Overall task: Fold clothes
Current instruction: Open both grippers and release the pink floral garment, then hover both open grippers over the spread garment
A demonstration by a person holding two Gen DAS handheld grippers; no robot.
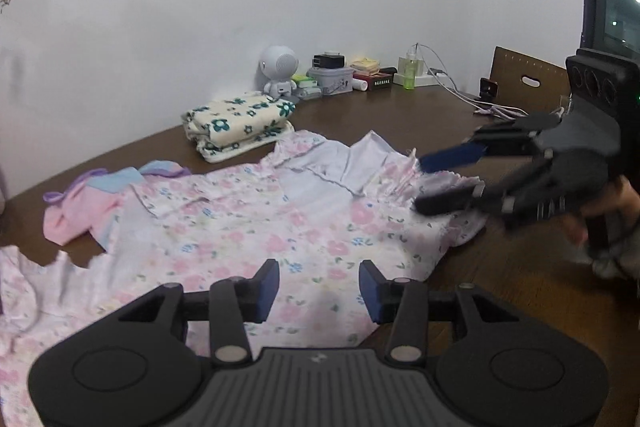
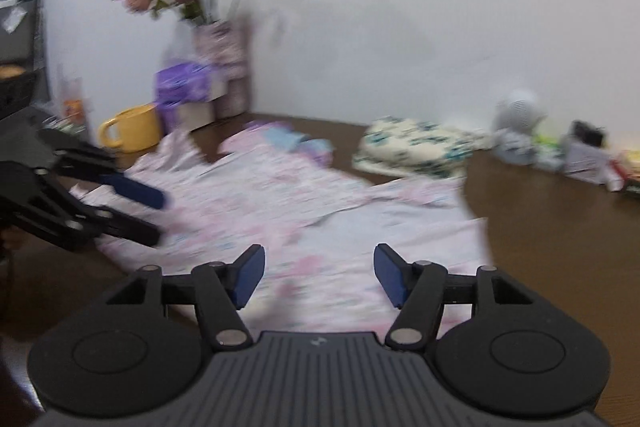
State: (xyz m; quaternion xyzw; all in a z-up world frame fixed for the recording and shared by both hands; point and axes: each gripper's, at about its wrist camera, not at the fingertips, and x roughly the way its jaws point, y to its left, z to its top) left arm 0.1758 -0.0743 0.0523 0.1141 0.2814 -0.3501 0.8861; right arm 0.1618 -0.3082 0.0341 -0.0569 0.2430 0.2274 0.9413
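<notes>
Left wrist: both grippers, left [image 1: 319, 287] and right [image 1: 420, 183], agape over spread dress [image 1: 248, 227] at frame centre; pinch matching edges, lift evenly.

Bare table [image 1: 500, 267] is left free right of the floral garment [image 1: 256, 227]; the rear is blocked by folded cloth [image 1: 240, 125] and clutter [image 1: 340, 75].
</notes>
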